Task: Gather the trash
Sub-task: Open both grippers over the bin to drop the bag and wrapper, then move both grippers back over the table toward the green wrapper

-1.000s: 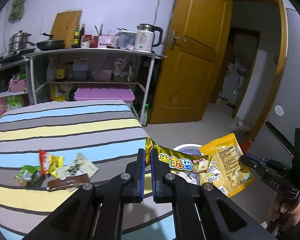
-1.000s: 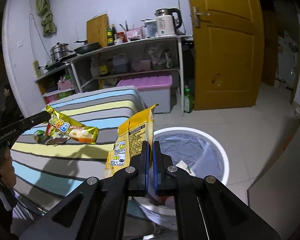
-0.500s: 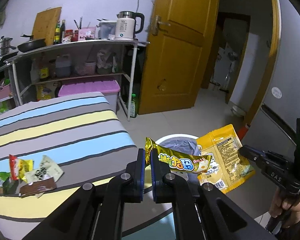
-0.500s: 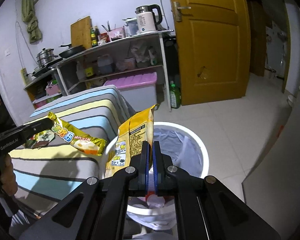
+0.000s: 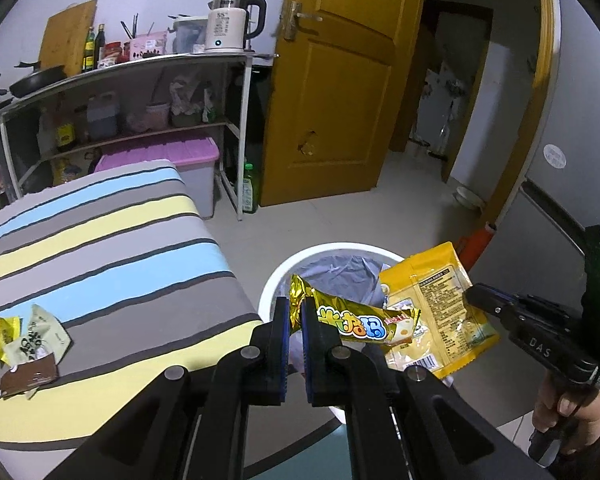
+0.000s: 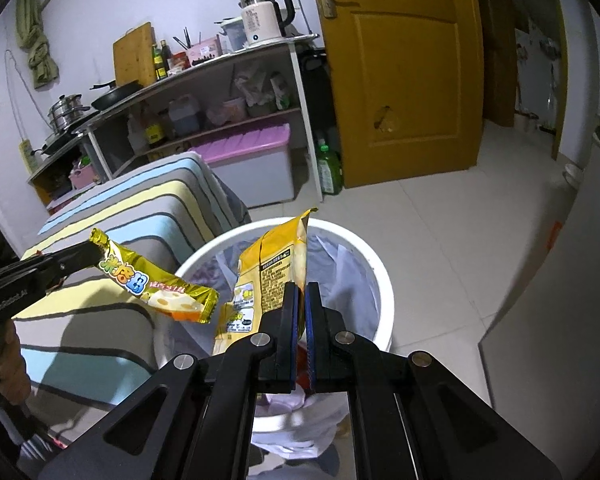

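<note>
Pale floor tiles fill the right half of both wrist views, with a yellow door (image 5: 332,92) at the top and a striped bed (image 5: 100,240) at the left. At the lower centre of each frame a white bin (image 6: 380,280) with a grey liner is seen.

In the left wrist view, the left gripper (image 5: 296,308) is clamped on the end of a gold snack wrapper (image 5: 360,320), which is held out over the bin's opening. The right gripper (image 6: 300,296) is closed on the edge of a yellow pouch (image 6: 272,268), likewise hung above the liner. Both pieces appear to be held by one edge so that they would drop cleanly once released.

More wrappers (image 5: 24,344) are left on the bed at the lower left, so the collecting is judged unfinished.
</note>
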`<state>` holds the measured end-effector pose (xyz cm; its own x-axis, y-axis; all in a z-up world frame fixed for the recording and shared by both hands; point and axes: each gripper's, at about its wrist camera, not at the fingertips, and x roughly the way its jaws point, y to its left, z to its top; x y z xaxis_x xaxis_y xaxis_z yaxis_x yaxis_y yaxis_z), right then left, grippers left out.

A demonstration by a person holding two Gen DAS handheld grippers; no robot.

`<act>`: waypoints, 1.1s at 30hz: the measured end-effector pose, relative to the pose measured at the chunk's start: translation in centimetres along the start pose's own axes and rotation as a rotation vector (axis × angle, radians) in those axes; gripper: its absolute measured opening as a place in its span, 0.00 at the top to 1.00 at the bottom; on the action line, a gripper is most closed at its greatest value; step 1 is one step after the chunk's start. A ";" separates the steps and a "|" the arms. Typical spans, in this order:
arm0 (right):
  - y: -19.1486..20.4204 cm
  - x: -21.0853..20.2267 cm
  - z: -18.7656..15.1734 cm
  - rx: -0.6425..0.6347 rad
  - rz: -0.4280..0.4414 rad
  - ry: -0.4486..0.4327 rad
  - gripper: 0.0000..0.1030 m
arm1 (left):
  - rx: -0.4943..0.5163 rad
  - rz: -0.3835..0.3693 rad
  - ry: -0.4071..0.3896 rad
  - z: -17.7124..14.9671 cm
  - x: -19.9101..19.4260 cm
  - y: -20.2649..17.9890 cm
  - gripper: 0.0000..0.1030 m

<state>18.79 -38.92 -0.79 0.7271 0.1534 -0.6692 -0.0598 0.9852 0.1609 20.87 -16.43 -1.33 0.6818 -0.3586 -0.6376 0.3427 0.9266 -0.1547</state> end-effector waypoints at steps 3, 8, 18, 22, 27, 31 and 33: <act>-0.2 0.5 -0.3 0.002 -0.002 0.015 0.97 | 0.000 -0.007 0.014 0.0 0.6 -0.1 0.94; 0.0 1.1 -0.6 -0.006 -0.002 0.030 0.87 | 0.001 -0.035 0.046 -0.3 1.6 -0.2 0.92; 0.8 0.3 -0.5 -0.026 -0.004 0.010 0.60 | -0.007 -0.045 0.028 -0.4 0.6 0.2 0.84; 1.7 -0.4 -0.2 -0.048 0.003 -0.004 0.60 | -0.016 -0.042 0.006 -0.4 -0.6 0.5 0.84; 3.5 -1.8 -0.1 -0.081 0.019 -0.024 0.60 | -0.027 -0.036 -0.028 -0.5 -2.7 1.2 0.84; 5.4 -2.7 0.0 -0.108 0.038 -0.037 0.60 | -0.039 -0.027 -0.055 -0.6 -4.6 1.9 0.84; 6.6 -3.3 0.0 -0.126 0.052 -0.044 0.60 | -0.046 -0.019 -0.072 -0.8 -5.8 2.4 0.84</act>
<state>16.00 -32.94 2.47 0.7498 0.2040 -0.6294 -0.1815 0.9782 0.1008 17.23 -12.06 1.43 0.7208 -0.3820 -0.5784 0.3273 0.9231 -0.2017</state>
